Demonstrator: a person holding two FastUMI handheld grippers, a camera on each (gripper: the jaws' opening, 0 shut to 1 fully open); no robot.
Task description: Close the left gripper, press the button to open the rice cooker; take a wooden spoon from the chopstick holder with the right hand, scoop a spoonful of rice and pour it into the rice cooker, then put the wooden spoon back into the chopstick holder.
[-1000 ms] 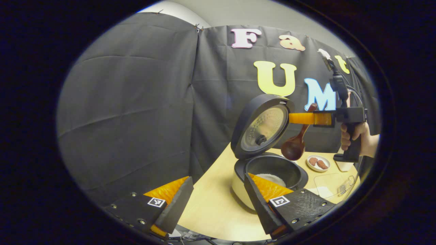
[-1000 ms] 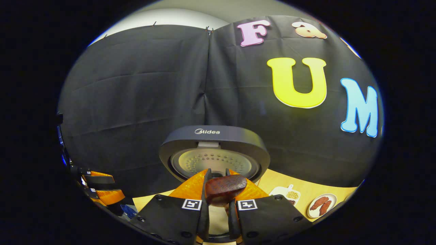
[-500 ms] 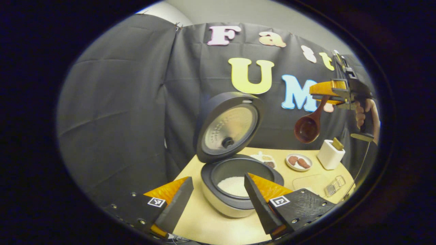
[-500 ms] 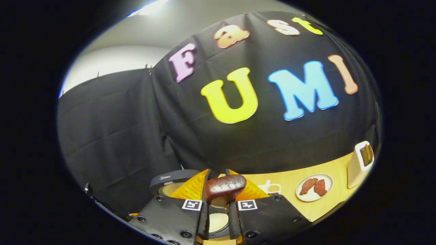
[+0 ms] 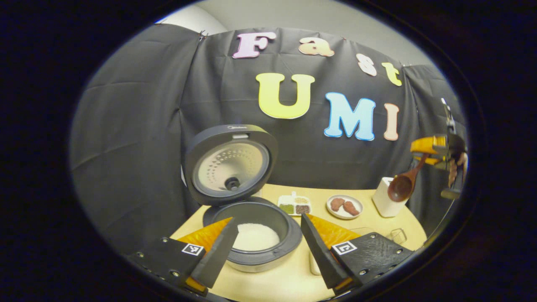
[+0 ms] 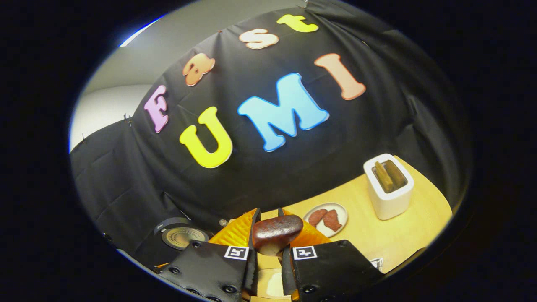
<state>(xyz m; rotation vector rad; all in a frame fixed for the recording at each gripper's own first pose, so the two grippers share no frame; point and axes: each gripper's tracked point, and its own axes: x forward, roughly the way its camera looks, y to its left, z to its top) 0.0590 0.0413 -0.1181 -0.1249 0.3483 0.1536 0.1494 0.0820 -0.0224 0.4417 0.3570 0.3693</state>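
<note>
Right gripper, fingers clamped on dark wooden spoon, nears white square chopstick holder at right; bowl should descend vertically. Left gripper fingers spread.

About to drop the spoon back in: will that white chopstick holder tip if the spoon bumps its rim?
Possibly. The chopstick holder is tall and narrow, standing free on the table, so a sideways knock could rock it. Its thick walls suggest some weight. The wooden spoon, pinched in the right gripper, looks rigid, so contact would transfer directly.
</note>
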